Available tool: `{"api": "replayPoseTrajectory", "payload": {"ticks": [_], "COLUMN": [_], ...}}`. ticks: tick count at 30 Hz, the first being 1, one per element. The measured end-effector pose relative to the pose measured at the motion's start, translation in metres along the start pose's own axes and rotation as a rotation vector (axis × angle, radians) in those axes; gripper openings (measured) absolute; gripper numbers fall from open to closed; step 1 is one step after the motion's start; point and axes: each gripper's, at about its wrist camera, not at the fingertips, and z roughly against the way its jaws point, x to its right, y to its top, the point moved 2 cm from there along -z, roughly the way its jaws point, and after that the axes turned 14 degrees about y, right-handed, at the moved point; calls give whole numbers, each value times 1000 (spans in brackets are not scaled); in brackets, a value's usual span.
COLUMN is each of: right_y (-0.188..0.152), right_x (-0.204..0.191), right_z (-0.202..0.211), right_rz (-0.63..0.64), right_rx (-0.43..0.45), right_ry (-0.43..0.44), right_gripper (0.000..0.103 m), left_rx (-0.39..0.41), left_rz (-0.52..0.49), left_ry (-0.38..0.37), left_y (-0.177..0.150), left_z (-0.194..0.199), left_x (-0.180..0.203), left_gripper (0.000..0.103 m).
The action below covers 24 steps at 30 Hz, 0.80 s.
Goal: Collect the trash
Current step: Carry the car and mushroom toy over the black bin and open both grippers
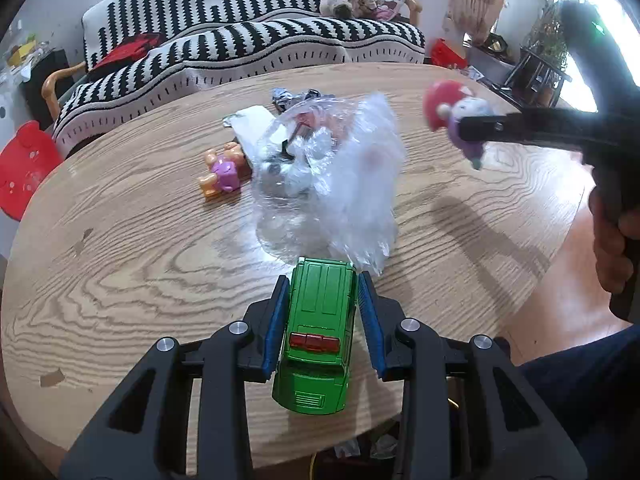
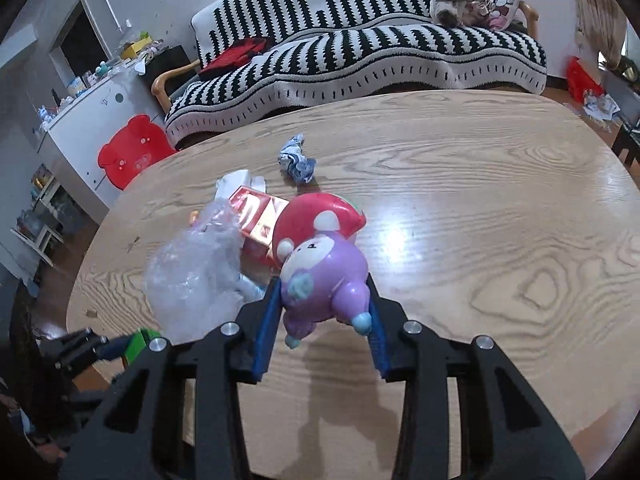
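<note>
My left gripper (image 1: 323, 304) is shut on a green toy car (image 1: 318, 332) above the near edge of the round wooden table (image 1: 120, 248). My right gripper (image 2: 325, 312) is shut on a purple toy figure with a red mushroom cap (image 2: 324, 264), held above the table; it also shows in the left wrist view (image 1: 456, 120). A crumpled clear plastic bag (image 1: 332, 184) lies mid-table, also in the right wrist view (image 2: 196, 272). Behind it lie a red and white box (image 2: 256, 220), white paper (image 1: 252, 120) and a crumpled blue-white wrapper (image 2: 296, 160).
A small orange and pink toy figure (image 1: 224, 172) lies left of the bag. A striped sofa (image 1: 248, 40) stands behind the table, a red bear-shaped stool (image 2: 132, 152) to the left. My hand (image 1: 612, 240) holds the right gripper at the right.
</note>
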Motion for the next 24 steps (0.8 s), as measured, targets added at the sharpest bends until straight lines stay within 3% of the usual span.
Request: {"api": "replayPoseTrajectory", "payload": {"ticks": [4, 10, 24], "right_y": [-3, -26, -139], "right_x": [-6, -27, -102], "right_z": [24, 39, 38], "right_rz": [4, 35, 176], "right_rx": [50, 26, -201], "right_ry": [-17, 33, 153], "right_gripper": [39, 39, 40], "left_rx": [5, 14, -60], "left_rz": [22, 26, 22], "left_ry": [-1, -13, 0], "left_y": [-5, -21, -95], "left_z": [10, 29, 67], "left_x": [-4, -5, -21], "left_gripper": [34, 34, 34]}}
